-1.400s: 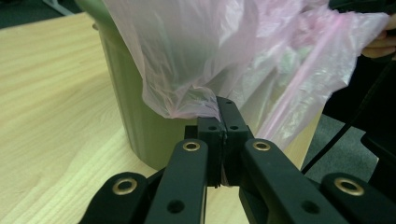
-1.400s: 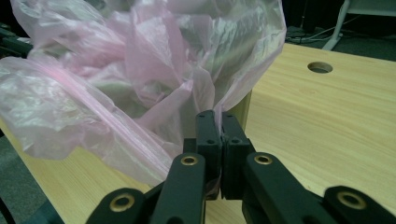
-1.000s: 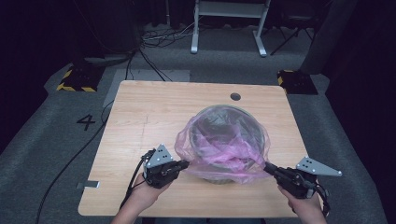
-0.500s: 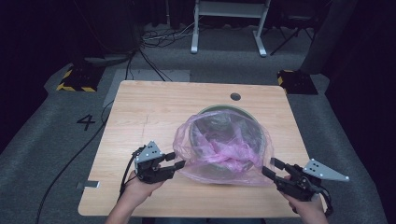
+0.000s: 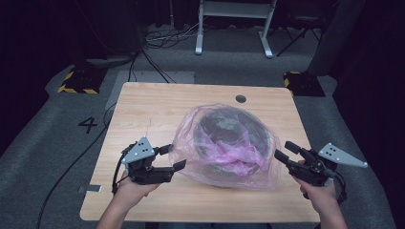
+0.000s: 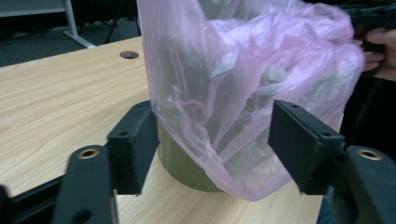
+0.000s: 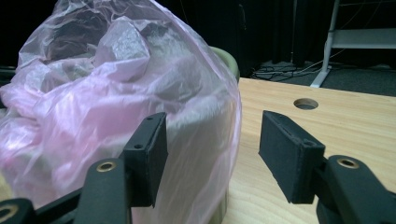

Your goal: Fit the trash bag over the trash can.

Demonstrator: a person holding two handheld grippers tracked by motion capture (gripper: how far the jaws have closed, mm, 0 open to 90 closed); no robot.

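Observation:
A pink see-through plastic bag (image 5: 224,143) is draped loosely over a round olive-grey bin (image 6: 180,170) in the middle of the wooden table (image 5: 157,109). My left gripper (image 5: 175,156) hovers at the bag's left edge. Its jaws have just been opening, and the film (image 6: 233,93) hangs ahead of them without touching either pad. My right gripper (image 5: 283,150) hovers at the bag's right edge. Its jaws have also just been opening. In the right gripper view the bag (image 7: 116,93) bulges in front of the left pad (image 7: 149,154), and the bin's rim (image 7: 229,63) shows behind.
A round cable hole (image 5: 240,98) lies in the table behind the bin. The table's front edge runs just under both hands. On the floor are a painted "4" (image 5: 88,125), cables, yellow-black blocks and a white metal frame (image 5: 234,24).
A second ago both grippers were shut on the bag's edges. They have since let go, opened, and drawn back and up, away from the bag.

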